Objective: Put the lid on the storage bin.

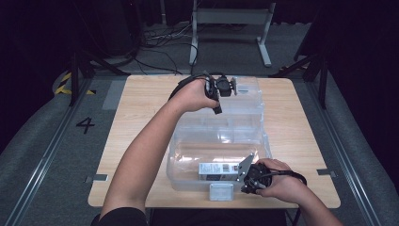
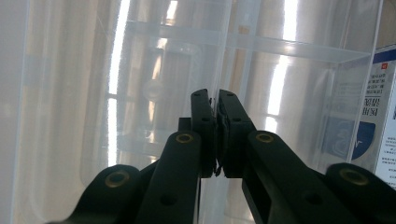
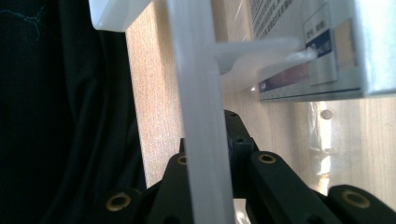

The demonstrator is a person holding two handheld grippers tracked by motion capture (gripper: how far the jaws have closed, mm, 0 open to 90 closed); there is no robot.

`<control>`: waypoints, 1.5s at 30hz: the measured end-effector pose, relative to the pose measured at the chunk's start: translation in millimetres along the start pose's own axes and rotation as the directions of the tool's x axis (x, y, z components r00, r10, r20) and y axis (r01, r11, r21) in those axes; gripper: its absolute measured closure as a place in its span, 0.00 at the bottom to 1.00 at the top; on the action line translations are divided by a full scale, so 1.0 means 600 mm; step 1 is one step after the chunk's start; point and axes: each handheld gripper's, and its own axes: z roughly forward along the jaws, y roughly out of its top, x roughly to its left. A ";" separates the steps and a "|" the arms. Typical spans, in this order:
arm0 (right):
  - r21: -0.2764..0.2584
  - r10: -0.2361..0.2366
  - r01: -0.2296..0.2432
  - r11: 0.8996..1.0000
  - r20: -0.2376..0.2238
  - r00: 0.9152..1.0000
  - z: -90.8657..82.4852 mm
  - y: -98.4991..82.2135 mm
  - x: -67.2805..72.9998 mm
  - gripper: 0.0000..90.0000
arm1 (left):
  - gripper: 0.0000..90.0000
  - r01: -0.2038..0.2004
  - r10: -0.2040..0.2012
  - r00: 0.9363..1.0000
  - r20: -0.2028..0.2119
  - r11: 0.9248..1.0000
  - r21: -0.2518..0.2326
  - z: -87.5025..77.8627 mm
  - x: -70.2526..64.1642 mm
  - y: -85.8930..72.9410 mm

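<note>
A clear plastic storage box (image 1: 172, 162) stands on the wooden table (image 1: 136, 122) with its clear lid (image 1: 235, 115) raised at the far side. My left gripper (image 1: 234, 88) is up at the lid's top edge. In the left gripper view its jaws (image 2: 215, 100) are pressed together on the thin clear plastic. My right gripper (image 1: 243, 179) sits at the box's near right corner, shut on the translucent front wall (image 3: 198, 93). A small white printed carton (image 1: 214, 170) lies inside the box near the front, and shows again as the carton (image 3: 308, 46) just beyond that wall.
A white latch (image 1: 220, 192) hangs on the box's front edge, close to the table's near edge. Bare tabletop lies left and right of the box. A metal stand (image 1: 230, 19) and cables are on the floor behind the table.
</note>
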 end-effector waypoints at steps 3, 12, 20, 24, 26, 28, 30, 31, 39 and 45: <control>0.000 0.002 -0.002 1.000 0.002 1.000 0.000 0.001 0.000 0.97 | 0.96 0.006 -0.006 1.000 0.004 1.000 0.005 0.000 0.000 0.001; 0.006 0.050 -0.050 0.999 -0.006 0.999 0.000 0.002 0.002 0.96 | 0.97 -0.013 0.013 1.000 -0.023 1.000 0.008 -0.002 -0.010 0.008; -0.003 0.068 -0.068 0.998 -0.004 0.998 0.000 0.002 0.001 0.96 | 0.97 -0.037 0.037 0.999 -0.029 0.999 0.002 -0.006 -0.017 0.008; -0.004 0.074 -0.074 0.997 -0.004 0.997 0.001 0.002 0.000 0.96 | 0.97 -0.052 0.052 0.998 -0.036 0.999 0.005 -0.010 -0.022 0.010; -0.003 0.076 -0.076 0.997 -0.008 0.997 0.001 0.002 0.000 0.96 | 0.97 -0.051 0.051 0.998 -0.035 0.999 0.002 -0.013 -0.027 0.010; -0.003 0.081 -0.081 0.997 -0.006 0.997 0.001 0.002 0.000 0.96 | 0.97 -0.064 0.064 0.997 -0.034 0.998 0.006 -0.017 -0.031 0.012; -0.005 0.084 -0.084 0.996 -0.001 0.996 0.001 0.002 0.000 0.96 | 0.98 -0.073 0.073 0.997 -0.036 0.997 0.015 -0.021 -0.038 0.015; -0.002 0.078 -0.078 0.997 -0.011 0.997 0.000 0.002 -0.001 0.96 | 0.98 -0.078 0.079 0.996 -0.036 0.997 0.022 -0.023 -0.040 0.016; -0.003 0.090 -0.090 0.996 -0.014 0.996 0.000 0.002 -0.001 0.96 | 0.98 -0.111 0.113 0.993 -0.045 0.992 0.053 -0.035 -0.062 0.022; -0.002 0.092 -0.092 0.996 -0.009 0.996 0.001 0.002 -0.001 0.95 | 0.98 -0.120 0.122 0.991 -0.062 0.992 0.040 -0.044 -0.083 0.018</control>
